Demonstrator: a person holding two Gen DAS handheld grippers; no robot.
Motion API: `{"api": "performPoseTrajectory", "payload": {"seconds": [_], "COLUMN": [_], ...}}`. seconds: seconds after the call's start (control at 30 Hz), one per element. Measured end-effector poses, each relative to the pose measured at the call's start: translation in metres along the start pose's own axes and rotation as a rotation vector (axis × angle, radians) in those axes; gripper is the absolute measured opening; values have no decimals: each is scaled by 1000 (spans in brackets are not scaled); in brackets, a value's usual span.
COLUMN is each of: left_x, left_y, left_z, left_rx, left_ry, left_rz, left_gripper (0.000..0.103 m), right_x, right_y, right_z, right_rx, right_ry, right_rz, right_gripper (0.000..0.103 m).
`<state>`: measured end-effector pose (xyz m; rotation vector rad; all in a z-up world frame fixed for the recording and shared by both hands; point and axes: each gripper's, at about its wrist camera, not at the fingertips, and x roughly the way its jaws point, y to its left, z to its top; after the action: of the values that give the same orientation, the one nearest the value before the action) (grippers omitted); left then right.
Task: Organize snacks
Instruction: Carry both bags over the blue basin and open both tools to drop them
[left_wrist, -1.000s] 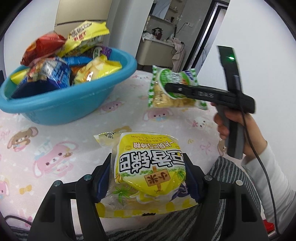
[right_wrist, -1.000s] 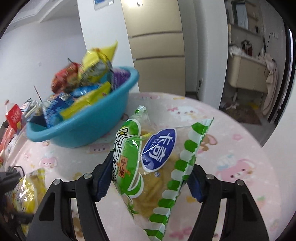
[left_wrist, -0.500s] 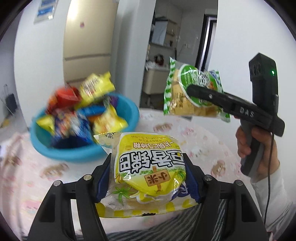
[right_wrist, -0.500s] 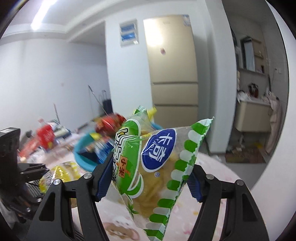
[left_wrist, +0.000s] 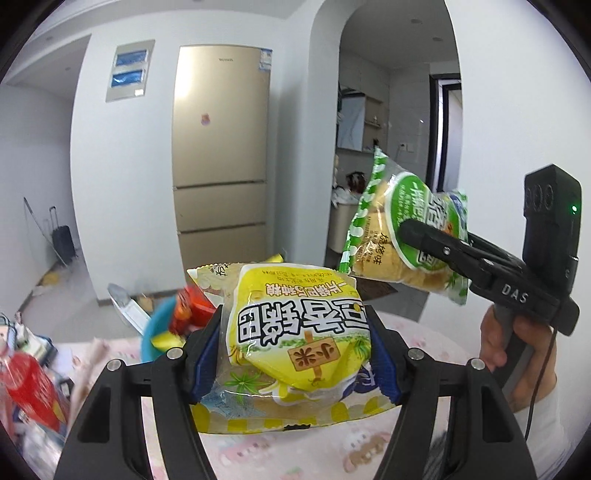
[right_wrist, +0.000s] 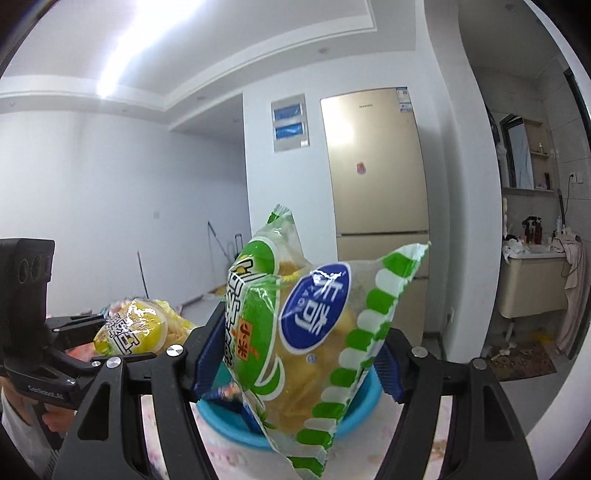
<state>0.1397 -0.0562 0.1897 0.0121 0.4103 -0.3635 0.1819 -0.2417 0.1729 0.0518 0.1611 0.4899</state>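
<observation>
My left gripper (left_wrist: 295, 354) is shut on a yellow snack bag (left_wrist: 295, 332), held up above the table; it also shows in the right wrist view (right_wrist: 129, 332). My right gripper (right_wrist: 291, 354) is shut on a green-and-white snack bag (right_wrist: 314, 332), held in the air to the right of the left one; that bag shows in the left wrist view (left_wrist: 402, 240). The blue basin (right_wrist: 354, 413) with several snack packs sits on the table behind and below both bags, mostly hidden; its rim shows in the left wrist view (left_wrist: 155, 332).
The table has a pink cartoon-print cloth (left_wrist: 314, 450). Red packs and clutter (left_wrist: 29, 384) lie at the table's left. A beige fridge (left_wrist: 221, 147) and white walls stand behind. The person's hand (left_wrist: 517, 339) holds the right gripper.
Both grippers have risen and tilted upward with their bags. The basin has dropped low in both views and is now mostly hidden behind the bags.
</observation>
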Motion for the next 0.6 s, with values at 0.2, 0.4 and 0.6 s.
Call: {"api": "performPoseTrajectory", "payload": {"seconds": [0.2, 0.4, 0.6], "left_x": [14, 58, 106], "left_y": [29, 62, 92], "left_z": [26, 21, -8], "left_rx": [-41, -102, -162], "left_ry": [-47, -25, 44], "left_rz": [60, 116, 131], "left_gripper": [71, 71, 71], "right_x": [21, 55, 101], "right_y": [1, -6, -23], "right_z": [13, -3, -43], "right_rx": [25, 64, 140], "right_ry": [-40, -10, 88], "right_rz": [-20, -28, -2], "right_gripper": [69, 69, 69]}}
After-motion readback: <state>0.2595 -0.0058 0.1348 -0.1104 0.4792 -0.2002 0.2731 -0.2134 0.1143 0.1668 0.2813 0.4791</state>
